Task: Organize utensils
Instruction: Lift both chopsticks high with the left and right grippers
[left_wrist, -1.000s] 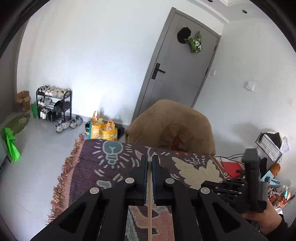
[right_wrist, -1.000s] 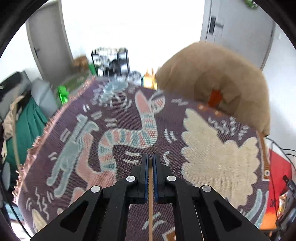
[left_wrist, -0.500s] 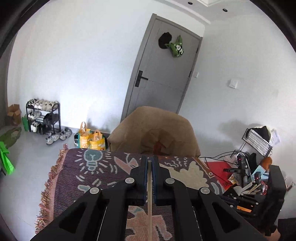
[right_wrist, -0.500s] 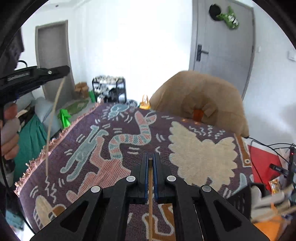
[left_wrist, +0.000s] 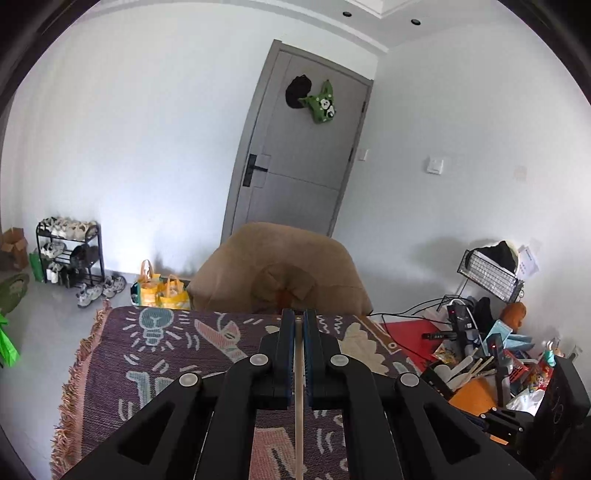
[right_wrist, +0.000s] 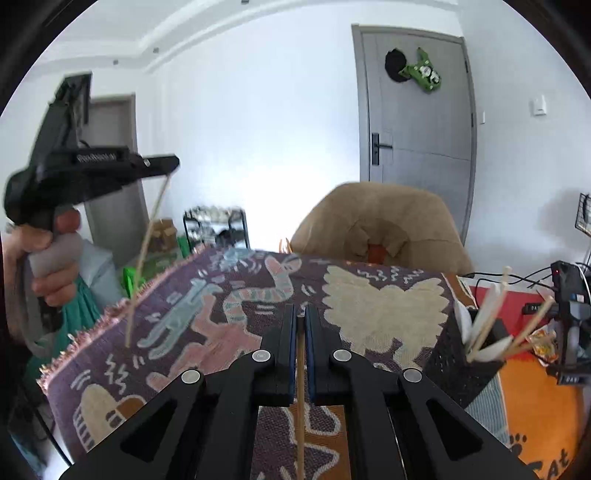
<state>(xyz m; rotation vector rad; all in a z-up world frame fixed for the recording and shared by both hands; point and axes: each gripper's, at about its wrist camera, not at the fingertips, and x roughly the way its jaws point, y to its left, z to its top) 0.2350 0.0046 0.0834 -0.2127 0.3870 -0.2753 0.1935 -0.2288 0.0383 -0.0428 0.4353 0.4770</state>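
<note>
My left hand-held gripper (left_wrist: 299, 325) is clamped on a thin wooden chopstick (left_wrist: 298, 387) above the patterned desk (left_wrist: 122, 369), my right hand-held gripper (right_wrist: 300, 317) pinches another chopstick (right_wrist: 301, 387), and the black utensil holder (right_wrist: 469, 365) stands further right.

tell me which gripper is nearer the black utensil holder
Right. The right gripper sits just left of the black utensil holder; the left gripper is raised far across the blanket.
</note>
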